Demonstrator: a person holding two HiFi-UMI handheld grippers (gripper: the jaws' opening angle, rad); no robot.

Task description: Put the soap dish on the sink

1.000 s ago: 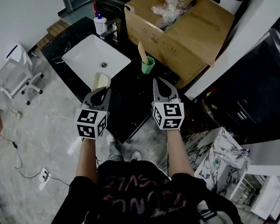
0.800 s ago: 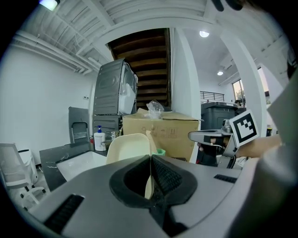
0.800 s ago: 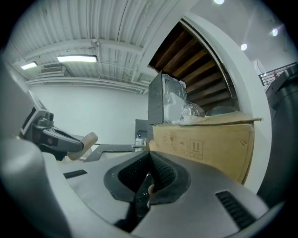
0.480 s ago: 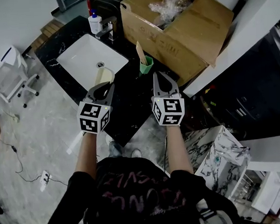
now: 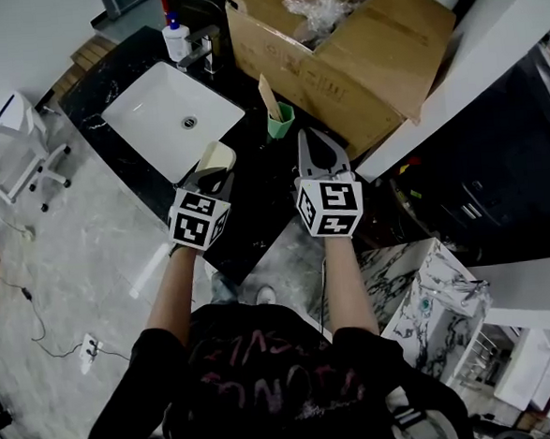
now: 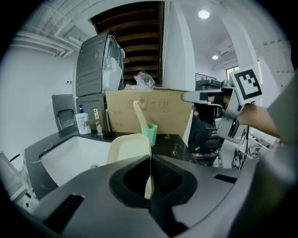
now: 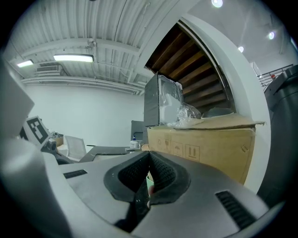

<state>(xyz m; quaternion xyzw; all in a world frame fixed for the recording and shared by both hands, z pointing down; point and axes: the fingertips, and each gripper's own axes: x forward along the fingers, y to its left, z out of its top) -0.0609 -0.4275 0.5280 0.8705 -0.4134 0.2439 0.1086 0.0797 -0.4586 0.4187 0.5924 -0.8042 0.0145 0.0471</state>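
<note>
A cream soap dish [image 5: 216,157] is held on edge in my left gripper [image 5: 212,176], which is shut on its rim. In the left gripper view the dish [image 6: 126,148] stands up between the jaws of that gripper [image 6: 150,160]. It hangs over the black counter [image 5: 254,192], just off the near right corner of the white sink [image 5: 150,110]. My right gripper [image 5: 307,144] is shut and holds nothing. It hovers beside the left one, pointing at a green cup [image 5: 280,120]. In the right gripper view its jaws [image 7: 149,160] meet.
A big cardboard box [image 5: 338,45] fills the counter's far right, with the green cup and its stick [image 6: 149,132] in front. A faucet [image 5: 205,48] and a soap bottle [image 5: 176,38] stand behind the sink. A white chair [image 5: 12,148] is on the floor at left.
My left gripper has carried the dish a little right, closer to the right gripper. Both grippers sit slightly further over the counter. Both stay shut.
</note>
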